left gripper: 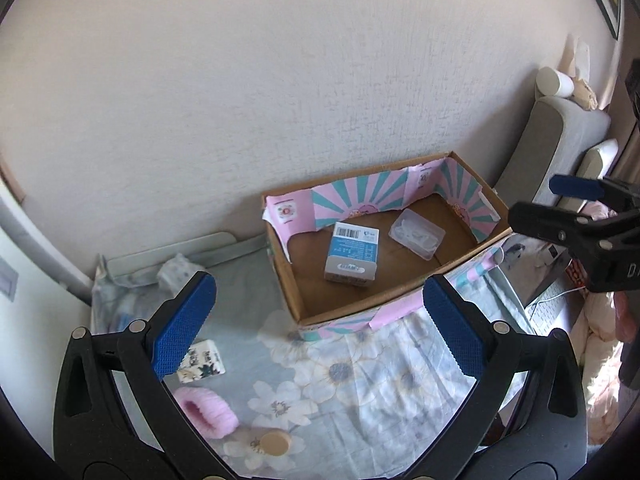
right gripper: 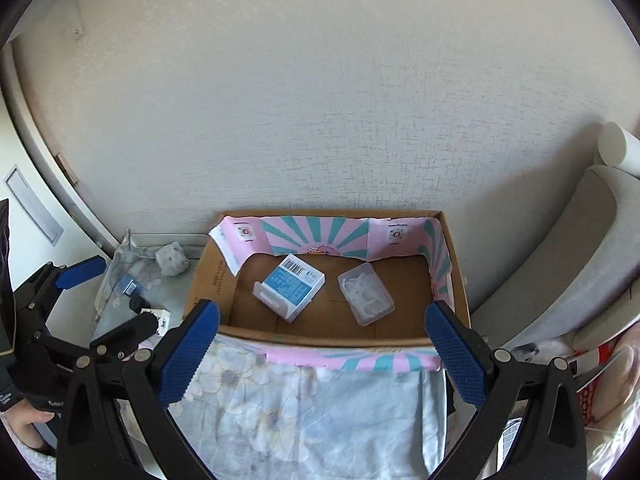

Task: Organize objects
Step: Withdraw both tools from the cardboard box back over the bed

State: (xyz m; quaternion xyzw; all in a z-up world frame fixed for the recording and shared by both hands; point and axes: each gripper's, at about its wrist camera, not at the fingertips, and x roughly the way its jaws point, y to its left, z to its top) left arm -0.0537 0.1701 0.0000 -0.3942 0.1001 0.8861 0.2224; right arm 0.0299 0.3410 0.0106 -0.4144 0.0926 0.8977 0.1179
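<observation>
Both our grippers, left [left gripper: 318, 324] and right [right gripper: 320, 354], hang spread, holding nothing. In the cardboard box [left gripper: 352, 312]: blue carton [left gripper: 352, 254], clear case [left gripper: 417, 237]. Left on the bedsheet [left gripper: 360, 368]: tissue pack [left gripper: 204, 366], pink scrunchie [left gripper: 206, 412], wooden disc [left gripper: 275, 443]. We judge it partway.

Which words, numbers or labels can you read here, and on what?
"D" on right gripper, rest cut off.
Blue box: barcode and print too small to read.
Pack: print blurred.
Carton: flap print too small.
</observation>
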